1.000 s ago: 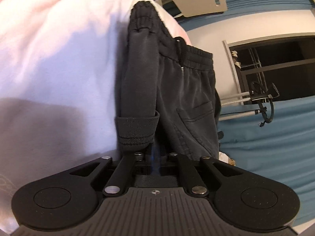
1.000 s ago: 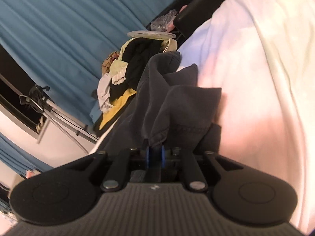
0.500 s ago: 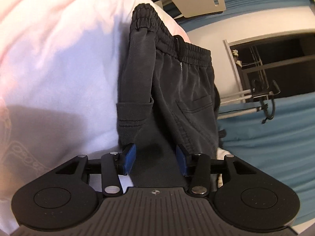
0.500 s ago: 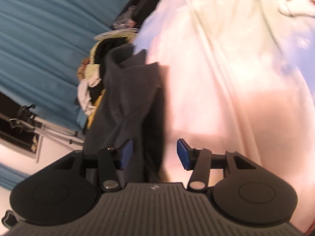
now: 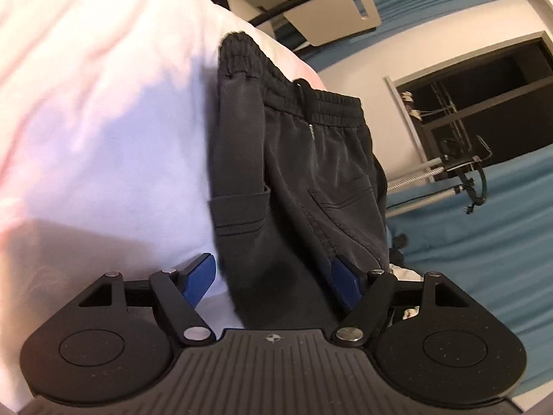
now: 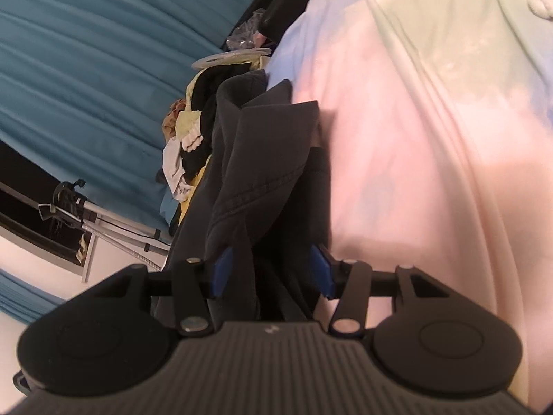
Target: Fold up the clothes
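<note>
On the white sheet (image 5: 103, 121) lie dark grey trousers (image 5: 311, 173), folded lengthwise, their long axis running away from the left gripper (image 5: 273, 276) with the elastic waistband at the far end and a cuff doubled back over the near part. Fabric is creased, a back pocket showing. Left jaws are opening, cloth between them but untouched by the pads. Right gripper (image 6: 271, 269) stands parted over the trousers' other end, not pinching. Beyond that end, beside the sheet, sits a clothes pile (image 6: 186, 145) before a blue curtain (image 6: 86, 69).

black ribbed gripper bodies, silver rivets, blue fingers (image 5: 198, 278)
</note>
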